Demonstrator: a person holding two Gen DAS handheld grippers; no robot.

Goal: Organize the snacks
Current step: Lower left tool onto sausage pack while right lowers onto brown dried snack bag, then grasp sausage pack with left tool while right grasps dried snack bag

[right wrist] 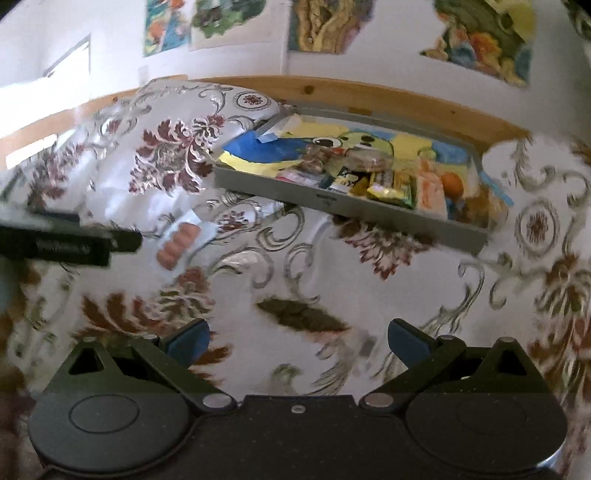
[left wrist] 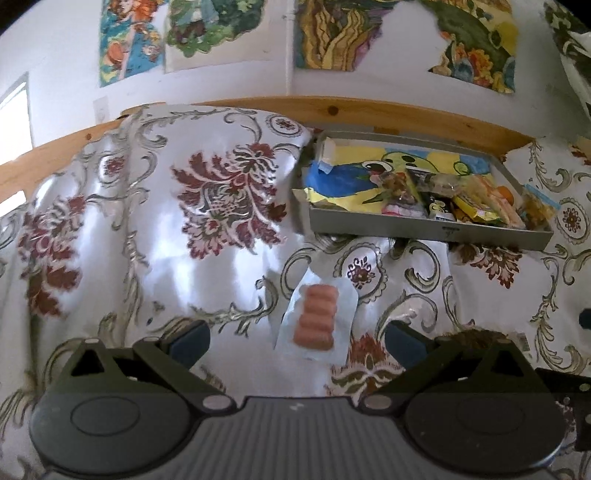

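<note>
A clear pack of small pink sausages (left wrist: 316,317) lies on the floral bedspread (left wrist: 147,229), just ahead of my open left gripper (left wrist: 297,338) and between the lines of its fingers, untouched. In the right wrist view the same sausage pack (right wrist: 179,242) lies at the left, with the left gripper's black body (right wrist: 70,243) beside it. A grey tray (left wrist: 424,230) lined with a coloured drawing holds several wrapped snacks at its right end. My right gripper (right wrist: 297,339) stands open over bare bedspread, with the grey tray (right wrist: 351,206) ahead of it.
A wooden bed rail (left wrist: 369,110) runs behind the tray, against a white wall with coloured pictures (left wrist: 332,33). A floral pillow (left wrist: 207,162) bulges to the left of the tray. A clear snack packet (left wrist: 537,206) lies just off the tray's right end.
</note>
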